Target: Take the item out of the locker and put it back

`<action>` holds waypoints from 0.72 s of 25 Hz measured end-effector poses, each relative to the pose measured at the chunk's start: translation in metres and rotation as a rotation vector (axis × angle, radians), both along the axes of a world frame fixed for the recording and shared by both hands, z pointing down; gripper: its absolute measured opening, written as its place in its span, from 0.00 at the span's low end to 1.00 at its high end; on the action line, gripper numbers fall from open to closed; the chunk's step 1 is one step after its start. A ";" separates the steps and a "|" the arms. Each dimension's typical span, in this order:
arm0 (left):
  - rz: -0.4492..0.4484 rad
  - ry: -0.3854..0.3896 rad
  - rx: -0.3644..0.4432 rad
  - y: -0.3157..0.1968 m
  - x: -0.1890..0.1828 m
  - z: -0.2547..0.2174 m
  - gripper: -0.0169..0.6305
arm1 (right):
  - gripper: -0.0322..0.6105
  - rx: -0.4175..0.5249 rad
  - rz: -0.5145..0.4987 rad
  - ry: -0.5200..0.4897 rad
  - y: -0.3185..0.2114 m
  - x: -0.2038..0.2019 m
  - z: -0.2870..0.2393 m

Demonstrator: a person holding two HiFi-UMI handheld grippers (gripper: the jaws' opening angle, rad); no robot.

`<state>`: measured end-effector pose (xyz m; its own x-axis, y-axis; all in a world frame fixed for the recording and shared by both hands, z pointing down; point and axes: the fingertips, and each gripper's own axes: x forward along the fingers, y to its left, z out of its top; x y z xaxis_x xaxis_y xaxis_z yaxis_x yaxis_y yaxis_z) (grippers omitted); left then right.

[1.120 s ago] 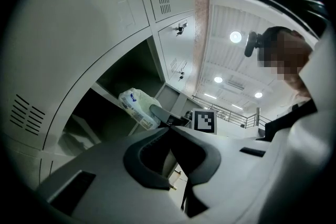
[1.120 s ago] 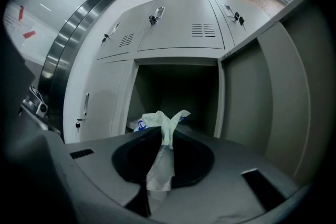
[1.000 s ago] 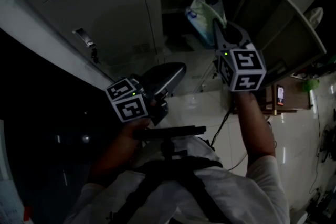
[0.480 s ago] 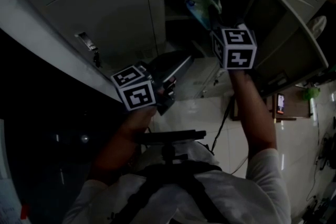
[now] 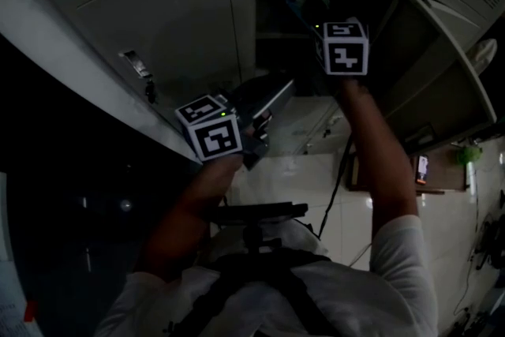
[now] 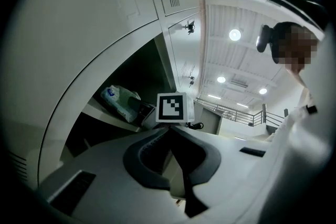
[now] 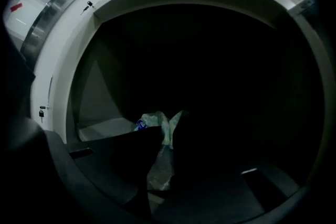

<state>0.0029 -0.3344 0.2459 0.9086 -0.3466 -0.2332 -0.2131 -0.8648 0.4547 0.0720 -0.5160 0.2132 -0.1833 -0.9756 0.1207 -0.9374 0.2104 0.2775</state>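
Left of the open locker compartment (image 5: pixel 276 20) is a closed locker door (image 5: pixel 158 20) with a small latch. Below that compartment, outside it and near its lower left corner, the left gripper (image 6: pixel 169 131) is held up with its jaws together and nothing between them; its marker cube (image 5: pixel 211 134) faces the head camera. Inside the compartment, at the front of its shelf (image 7: pixel 105 128), is the pale green plastic bag (image 7: pixel 159 168) with a blue mark at one end. Whether the bag rests on the shelf or hangs just above it cannot be told. The right gripper (image 7: pixel 169 136) reaches into the compartment's mouth, its jaws nearly together and pinched on a fold of the bag, whose far end bunches beyond the tips. The right gripper's cube (image 5: pixel 345 47) sits just outside the opening. To the right of the compartment its door (image 5: pixel 442 75) stands swung wide open.
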 end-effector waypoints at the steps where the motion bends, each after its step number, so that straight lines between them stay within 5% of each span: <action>1: -0.002 0.000 -0.001 0.000 -0.001 0.000 0.03 | 0.11 -0.001 0.004 0.010 -0.005 -0.001 0.000; 11: -0.037 0.008 -0.006 0.006 -0.011 0.000 0.03 | 0.14 -0.087 0.012 0.079 -0.032 -0.009 0.019; 14: -0.040 0.012 -0.003 0.007 -0.013 -0.002 0.03 | 0.33 -0.093 0.002 0.076 -0.032 -0.011 0.020; 18: -0.041 0.014 -0.007 0.009 -0.014 -0.002 0.03 | 0.42 -0.059 -0.017 0.059 -0.028 -0.010 0.015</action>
